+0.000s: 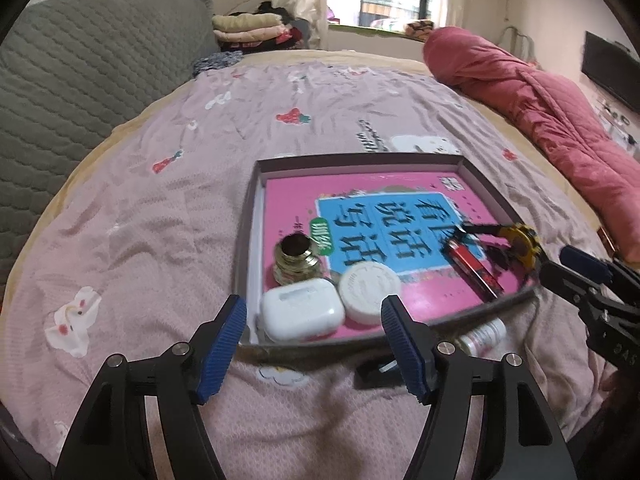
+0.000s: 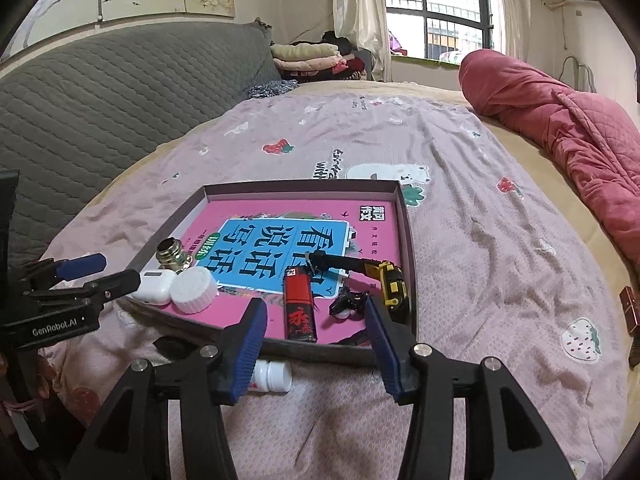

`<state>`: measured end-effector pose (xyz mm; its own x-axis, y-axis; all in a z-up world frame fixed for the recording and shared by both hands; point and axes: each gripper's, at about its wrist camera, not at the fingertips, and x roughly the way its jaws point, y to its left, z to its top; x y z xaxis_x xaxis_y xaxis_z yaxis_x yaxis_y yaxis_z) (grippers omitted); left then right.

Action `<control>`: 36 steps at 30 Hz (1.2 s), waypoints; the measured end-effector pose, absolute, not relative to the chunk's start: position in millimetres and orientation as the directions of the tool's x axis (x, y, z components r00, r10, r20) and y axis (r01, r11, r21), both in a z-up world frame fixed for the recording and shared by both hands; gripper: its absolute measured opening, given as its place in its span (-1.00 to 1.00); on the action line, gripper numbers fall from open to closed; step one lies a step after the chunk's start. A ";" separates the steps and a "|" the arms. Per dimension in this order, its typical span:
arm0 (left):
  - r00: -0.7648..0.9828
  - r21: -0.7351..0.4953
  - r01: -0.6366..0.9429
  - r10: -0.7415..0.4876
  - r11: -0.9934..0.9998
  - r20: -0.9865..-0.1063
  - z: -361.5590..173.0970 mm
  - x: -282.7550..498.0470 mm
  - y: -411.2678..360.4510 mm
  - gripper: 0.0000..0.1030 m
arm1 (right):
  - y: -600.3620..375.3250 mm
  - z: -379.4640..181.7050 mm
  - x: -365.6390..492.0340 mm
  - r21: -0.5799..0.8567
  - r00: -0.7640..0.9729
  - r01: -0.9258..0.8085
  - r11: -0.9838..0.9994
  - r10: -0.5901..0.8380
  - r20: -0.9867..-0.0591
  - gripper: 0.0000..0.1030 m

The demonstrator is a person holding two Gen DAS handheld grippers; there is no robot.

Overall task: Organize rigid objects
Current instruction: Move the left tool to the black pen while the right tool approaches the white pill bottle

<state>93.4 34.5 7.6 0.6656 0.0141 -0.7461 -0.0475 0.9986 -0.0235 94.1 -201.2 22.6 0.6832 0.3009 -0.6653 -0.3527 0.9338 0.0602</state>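
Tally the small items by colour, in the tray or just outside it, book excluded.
White: 3, earbud case, round cap, pill bottle on the bedspread outside the tray
Red: 1, lighter
Gold: 1, brass fitting
Yellow and black: 1, tape measure
Black: 1, small clip
Total: 7

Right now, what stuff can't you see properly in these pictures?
- Small white bottle: in the right wrist view the right gripper finger covers part of it; its label is unreadable.
- Same bottle, left wrist view: the box rim and the left gripper finger hide most of it.
- Small black thing by the lighter: too small and blurred to name.
- Brown object at the right edge: cut off.
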 end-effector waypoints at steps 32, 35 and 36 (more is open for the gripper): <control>0.580 -0.033 0.234 -0.166 0.972 -0.797 -21.8 73.7 5.6 0.39 | -197.6 5.8 47.6 0.058 0.591 -0.376 0.925 0.288 -0.754 -0.01; 0.567 -0.027 0.272 -0.182 0.962 -0.803 -28.8 80.0 0.5 0.39 | -195.4 0.9 48.1 0.058 0.579 -0.378 0.924 0.285 -0.764 -0.01; 0.564 -0.027 0.284 -0.190 0.959 -0.804 -30.9 82.4 -0.6 0.39 | -195.1 -0.6 48.2 0.059 0.576 -0.379 0.924 0.285 -0.766 -0.01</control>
<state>82.4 -0.6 -30.9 0.5640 -0.1899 -0.8037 0.2837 0.9585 -0.0274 48.2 -195.1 -0.6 0.5757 0.2848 -0.7664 -0.3786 0.9237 0.0588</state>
